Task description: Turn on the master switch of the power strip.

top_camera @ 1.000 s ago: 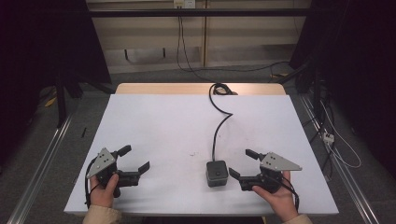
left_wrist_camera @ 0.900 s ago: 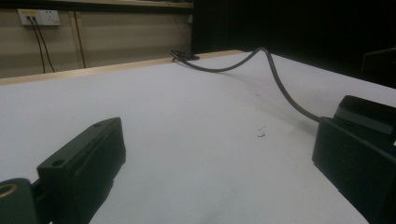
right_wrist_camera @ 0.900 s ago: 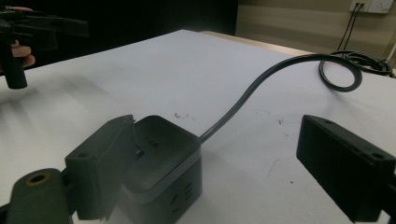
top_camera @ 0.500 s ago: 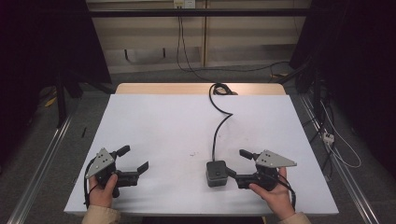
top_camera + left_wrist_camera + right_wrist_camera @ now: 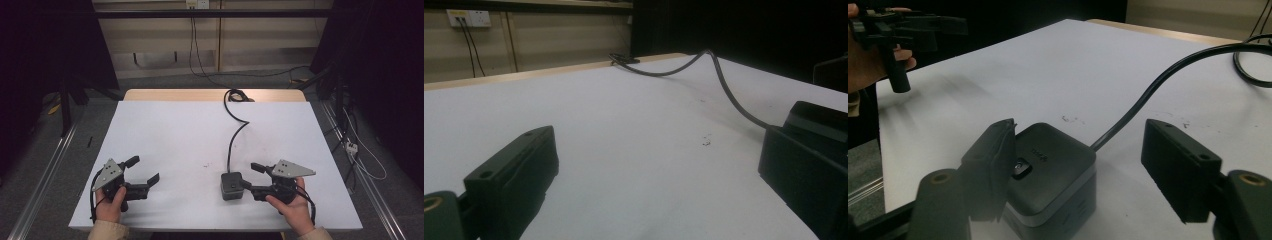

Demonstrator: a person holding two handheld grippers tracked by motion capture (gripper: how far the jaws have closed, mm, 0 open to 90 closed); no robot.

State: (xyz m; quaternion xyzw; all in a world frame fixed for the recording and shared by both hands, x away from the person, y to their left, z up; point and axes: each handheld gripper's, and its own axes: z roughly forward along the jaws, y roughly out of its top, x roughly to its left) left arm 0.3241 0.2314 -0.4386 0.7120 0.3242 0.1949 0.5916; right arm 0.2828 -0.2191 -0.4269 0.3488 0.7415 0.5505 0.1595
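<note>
A black cube-shaped power box (image 5: 231, 185) with a button on its top lies near the table's front edge. Its black cable (image 5: 234, 135) runs to the far edge. My right gripper (image 5: 253, 178) sits just right of the box, and its jaws have just been closing. In the right gripper view the box (image 5: 1050, 170) lies partly between the jaws. The left finger (image 5: 993, 165) is at its corner and the right finger (image 5: 1178, 165) stands well clear, so my right gripper (image 5: 1080, 145) is open. My left gripper (image 5: 142, 171) rests open at the front left, nothing between its jaws (image 5: 664, 165).
The white table top (image 5: 175, 130) has a few dark specks (image 5: 205, 164) near its middle. The cable coils at the far wooden edge (image 5: 239, 95). Metal rails (image 5: 45, 170) run along both sides of the table, with loose wires on the floor at the right (image 5: 360, 155).
The right gripper's jaws have narrowed and edged a little left toward the box, which has not moved. The left gripper has stayed put.
</note>
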